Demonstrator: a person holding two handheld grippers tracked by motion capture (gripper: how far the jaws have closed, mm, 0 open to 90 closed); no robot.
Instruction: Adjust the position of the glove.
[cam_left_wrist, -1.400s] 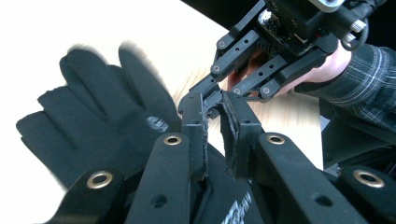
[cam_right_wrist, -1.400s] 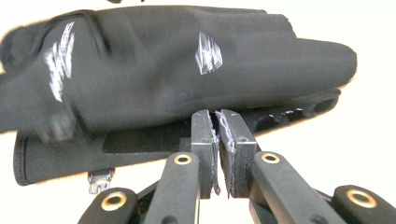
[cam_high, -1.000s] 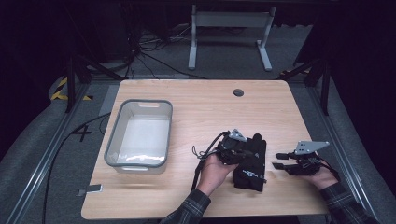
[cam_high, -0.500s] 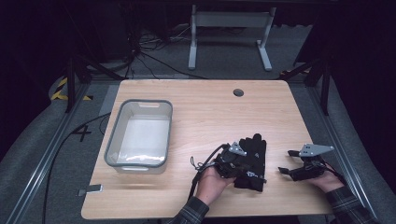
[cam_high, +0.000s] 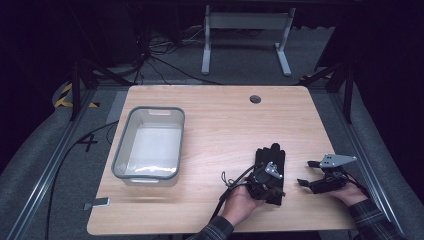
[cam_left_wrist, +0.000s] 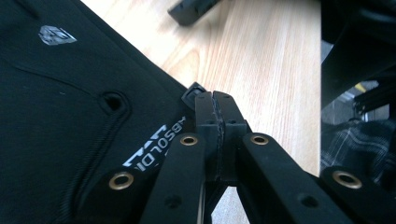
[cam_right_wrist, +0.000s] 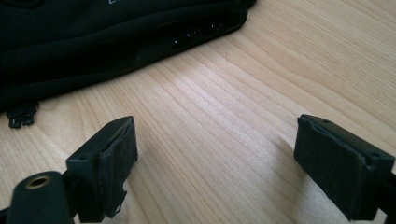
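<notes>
A black glove with white lettering lies flat on the wooden table, near the front right. My left gripper rests on the glove's near end, held by a hand. In the left gripper view its jaws are pressed together at the glove's edge, beside a small black clip; no fabric shows between the pads. My right gripper hovers low over bare wood to the right of the glove, open wide, with nothing between its fingers. The glove lies beyond it.
A clear plastic bin with a grey rim stands at the left of the table. A round cable hole sits near the far edge. The table's right edge is close to the right gripper.
The left gripper has slid toward the near end of the glove. The right gripper has drawn away from the glove to the right and stands more open.
</notes>
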